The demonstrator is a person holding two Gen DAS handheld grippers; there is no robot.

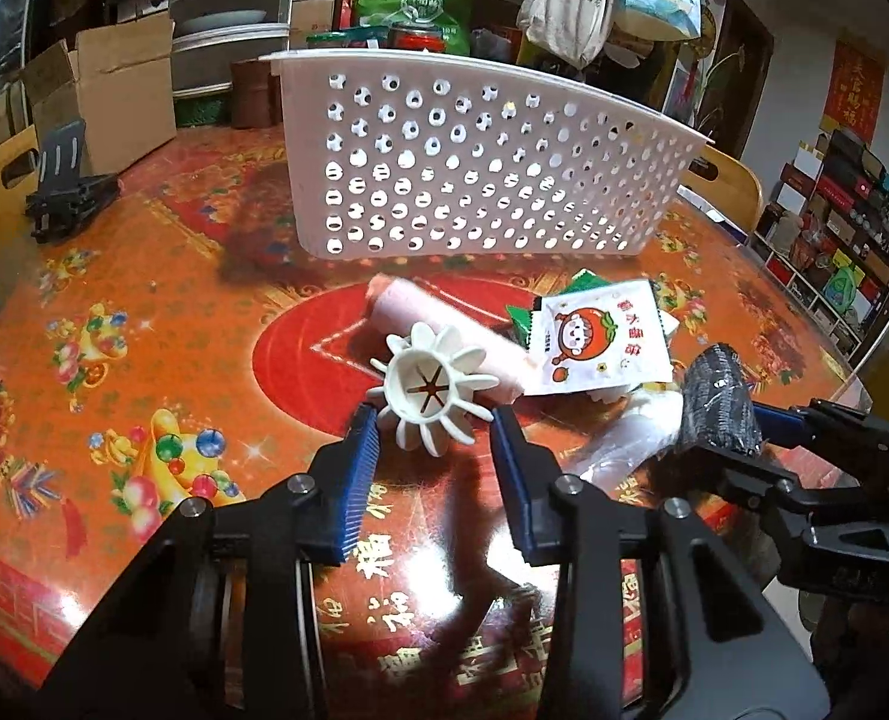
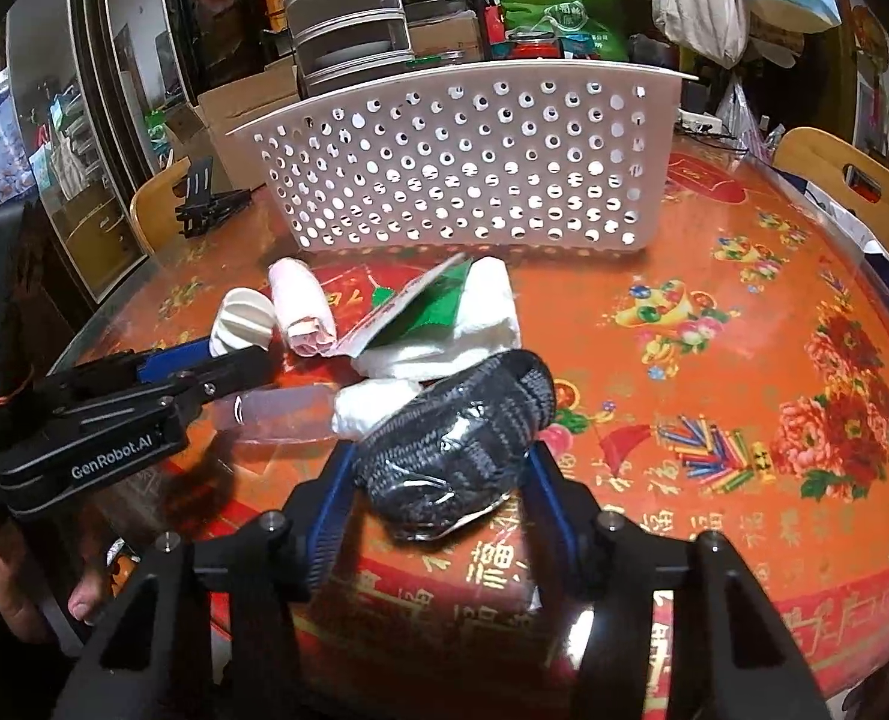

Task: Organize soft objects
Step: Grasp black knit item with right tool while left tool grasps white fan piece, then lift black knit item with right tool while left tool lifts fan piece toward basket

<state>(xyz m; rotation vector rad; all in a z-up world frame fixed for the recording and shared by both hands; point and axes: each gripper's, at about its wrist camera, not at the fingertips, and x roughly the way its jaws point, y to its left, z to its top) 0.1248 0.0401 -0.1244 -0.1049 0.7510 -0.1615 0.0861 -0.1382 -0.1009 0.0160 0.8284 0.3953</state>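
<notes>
left gripper (image 1: 435,420): pinching white flower cup (image 1: 429,399) | right gripper (image 2: 438,468): squeezing black sock (image 2: 462,438) | basket (image 1: 474,168): behind both

Both handheld tools are matte black plastic, each set of tongs splitting into two angular arms with triangular cut-outs and round silver screw heads at the pivots. The left tongs (image 1: 435,435) carry bright blue ribbed pads, and so do the right tongs (image 2: 438,474). Along the flank of the left tool runs white lettering, "GenRobot.AI", with a thin orange line on the black part behind it.
</notes>
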